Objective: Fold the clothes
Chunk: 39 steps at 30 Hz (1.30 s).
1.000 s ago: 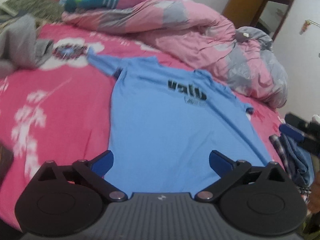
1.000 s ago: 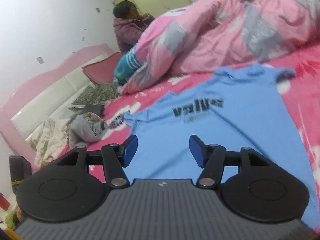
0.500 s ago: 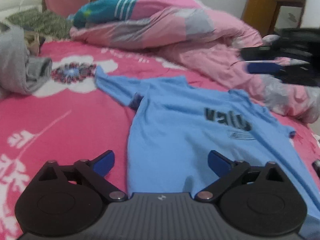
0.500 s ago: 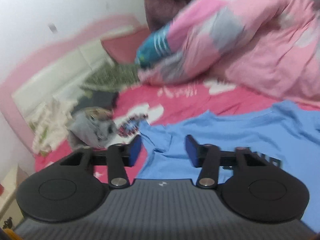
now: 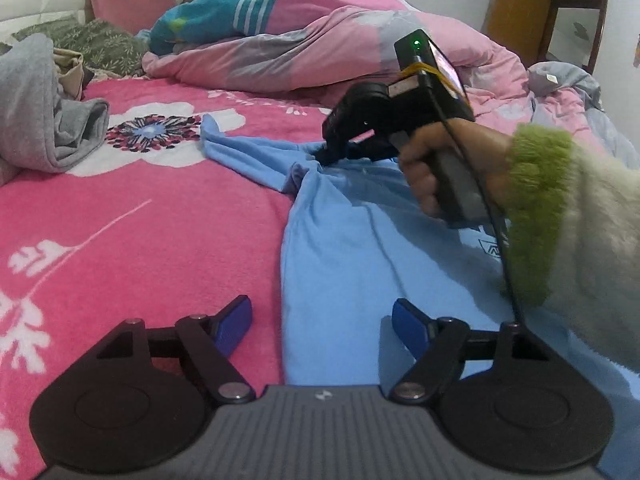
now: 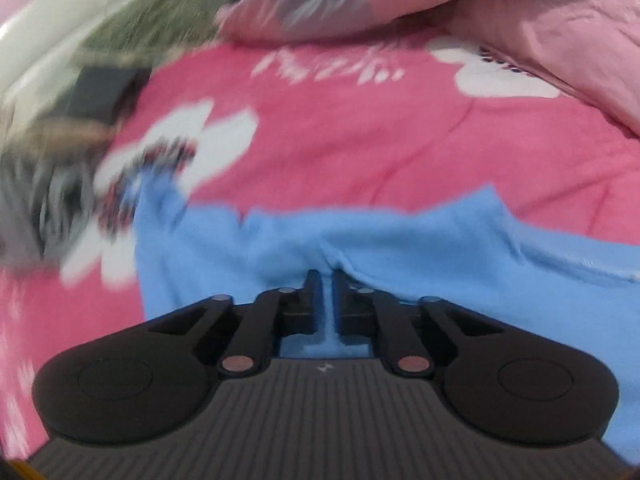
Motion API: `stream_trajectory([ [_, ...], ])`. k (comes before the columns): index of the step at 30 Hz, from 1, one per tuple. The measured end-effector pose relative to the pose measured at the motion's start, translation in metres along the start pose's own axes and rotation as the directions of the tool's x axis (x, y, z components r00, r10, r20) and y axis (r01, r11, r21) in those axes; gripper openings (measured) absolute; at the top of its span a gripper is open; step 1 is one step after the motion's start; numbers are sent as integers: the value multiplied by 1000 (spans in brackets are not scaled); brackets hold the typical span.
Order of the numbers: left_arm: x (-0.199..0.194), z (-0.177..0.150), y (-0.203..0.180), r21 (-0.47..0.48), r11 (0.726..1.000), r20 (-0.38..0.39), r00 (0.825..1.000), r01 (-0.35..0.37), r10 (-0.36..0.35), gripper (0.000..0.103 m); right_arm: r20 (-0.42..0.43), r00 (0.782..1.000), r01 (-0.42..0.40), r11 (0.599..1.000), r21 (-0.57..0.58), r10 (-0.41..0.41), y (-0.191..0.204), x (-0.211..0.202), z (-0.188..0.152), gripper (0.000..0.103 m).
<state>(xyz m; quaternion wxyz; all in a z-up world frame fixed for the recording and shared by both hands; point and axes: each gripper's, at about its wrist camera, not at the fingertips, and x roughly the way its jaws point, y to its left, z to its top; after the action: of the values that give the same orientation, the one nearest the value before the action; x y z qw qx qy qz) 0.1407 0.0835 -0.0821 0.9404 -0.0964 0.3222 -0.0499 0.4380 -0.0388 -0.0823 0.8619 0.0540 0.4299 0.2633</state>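
One pink flowered blanket [image 5: 160, 220] under blue shirt [image 5: 360, 260], rumpled quilt [image 5: 320, 40] behind.

I see a bed covered by a pink blanket [image 5: 168, 216] with white flower prints. A blue T-shirt [image 5: 360, 264] lies spread flat on it, one sleeve reaching toward a dark-centred flower. A crumpled grey garment [image 5: 44, 112] lies at the left edge. A pink-and-grey quilt [image 5: 320, 44] is bunched along the far side, with a green patterned cloth [image 5: 96, 46] beside it.
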Motion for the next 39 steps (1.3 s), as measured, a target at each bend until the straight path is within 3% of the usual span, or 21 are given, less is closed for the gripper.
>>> stream_trajectory([
  [3, 0, 0, 6, -26, 1000, 3, 1000, 9, -9, 74, 39, 998, -45, 993, 111, 41, -14, -4, 4, 2],
  [4, -1, 1, 8, -35, 999, 4, 1000, 11, -11, 72, 48, 997, -58, 990, 126, 52, -13, -14, 3, 7],
  [6, -4, 0, 11, -51, 999, 5, 1000, 15, -15, 70, 53, 995, -88, 991, 97, 83, -4, -39, -3, 8],
  [9, -7, 0, 14, -71, 997, 6, 1000, 14, -13, 61, -12, 989, -147, 989, -18, 147, 18, -79, -17, 10],
  [11, -8, 0, 16, -81, 997, 7, 1000, 11, -11, 55, -109, 980, -177, 981, -82, 167, 35, -84, -30, 10],
  [14, -9, -1, 18, -90, 996, 9, 1000, 5, -5, 51, -214, 973, -129, 976, -177, 89, 58, -58, -47, 10],
  [18, -8, -1, 18, -91, 996, 11, 1000, 1, 0, 51, -154, 980, -139, 986, -96, 124, 59, -26, -43, 10],
  [22, -8, 0, 21, -106, 994, 10, 1000, 13, -12, 51, -82, 981, -169, 984, 54, 174, 40, -42, -42, 10],
  [26, -8, 0, 26, -134, 990, 14, 999, 33, -32, 51, 59, 985, -172, 967, 186, 164, 9, -124, -53, 12],
  [30, -11, -1, 27, -142, 989, 31, 999, 49, -45, 55, 203, 969, -193, 945, 265, 142, -17, -253, -90, 14],
  [34, -23, -2, 28, -142, 988, 92, 995, 57, -45, 62, 329, 942, -172, 934, 313, 63, -33, -389, -162, 25],
  [39, -69, -9, 26, -121, 991, 124, 991, 56, -41, 71, 425, 905, -172, 888, 427, -29, -48, -494, -277, 30],
])
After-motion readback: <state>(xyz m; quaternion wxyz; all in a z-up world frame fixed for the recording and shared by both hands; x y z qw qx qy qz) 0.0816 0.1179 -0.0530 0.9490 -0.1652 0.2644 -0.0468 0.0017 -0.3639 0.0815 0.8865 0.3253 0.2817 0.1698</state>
